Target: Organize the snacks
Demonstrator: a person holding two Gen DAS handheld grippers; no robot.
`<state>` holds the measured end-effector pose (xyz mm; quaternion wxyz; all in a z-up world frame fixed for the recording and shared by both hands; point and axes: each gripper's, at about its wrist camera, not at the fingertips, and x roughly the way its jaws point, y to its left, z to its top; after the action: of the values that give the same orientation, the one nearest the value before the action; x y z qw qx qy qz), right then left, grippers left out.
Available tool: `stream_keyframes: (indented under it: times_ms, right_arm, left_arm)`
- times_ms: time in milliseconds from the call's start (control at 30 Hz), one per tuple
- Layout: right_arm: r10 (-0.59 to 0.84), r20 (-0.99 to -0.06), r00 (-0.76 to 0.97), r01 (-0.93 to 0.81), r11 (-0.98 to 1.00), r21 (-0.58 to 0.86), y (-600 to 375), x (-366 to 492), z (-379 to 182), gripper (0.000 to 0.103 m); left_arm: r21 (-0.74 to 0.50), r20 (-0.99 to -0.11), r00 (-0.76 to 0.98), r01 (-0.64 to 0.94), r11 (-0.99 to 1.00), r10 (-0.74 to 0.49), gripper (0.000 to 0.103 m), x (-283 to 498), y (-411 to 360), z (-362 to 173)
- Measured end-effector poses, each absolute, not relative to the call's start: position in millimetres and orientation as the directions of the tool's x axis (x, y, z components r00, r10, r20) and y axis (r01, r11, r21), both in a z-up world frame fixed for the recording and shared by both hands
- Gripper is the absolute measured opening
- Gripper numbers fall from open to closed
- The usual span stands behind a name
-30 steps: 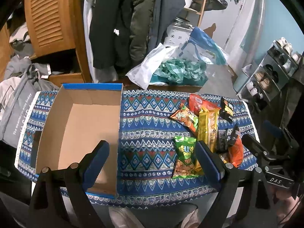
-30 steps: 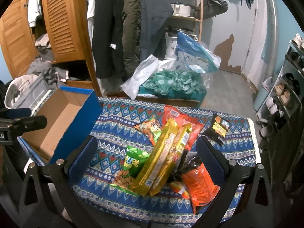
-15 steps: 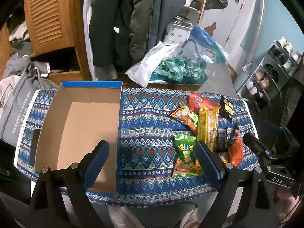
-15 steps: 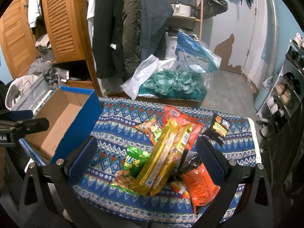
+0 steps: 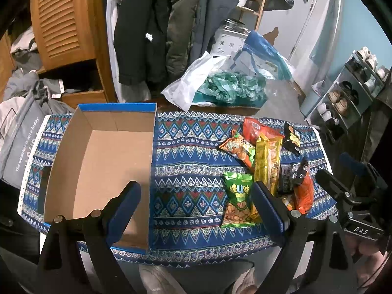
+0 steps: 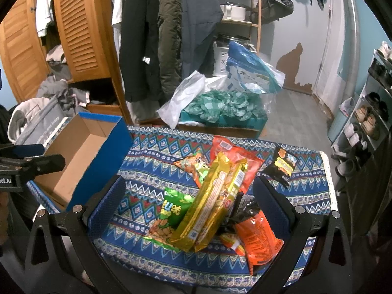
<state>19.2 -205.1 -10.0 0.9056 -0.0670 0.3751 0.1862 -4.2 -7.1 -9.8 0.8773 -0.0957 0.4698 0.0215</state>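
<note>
Behind the table's far edge we see dark coats (image 6: 169, 36) hanging beside a louvered wooden wardrobe (image 6: 80, 29), a grey floor (image 6: 294, 107), a pale wall with peeled paint (image 6: 294, 56), and a shoe rack (image 6: 372, 112) at right.

The left gripper (image 5: 196, 205) has its two blue-padded fingers (image 5: 125, 203) spread wide apart and holds nothing. The right gripper (image 6: 188, 205) is also spread wide, empty, fingers pointing forward. In the left wrist view, the right gripper shows at the right edge.
</note>
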Motion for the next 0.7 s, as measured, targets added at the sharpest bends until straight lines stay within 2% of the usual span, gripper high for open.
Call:
stream_keyframes:
  times_ms: [700]
  right_arm:
    - [0.289,-0.705,0.647,-0.388,0.922,0.022,-206.2,19.1,-9.7,0.102]
  left_arm:
    - [-0.150,-0.830,0.555,-0.127,0.981,-0.055,0.092,-4.0,-7.3,-10.7]
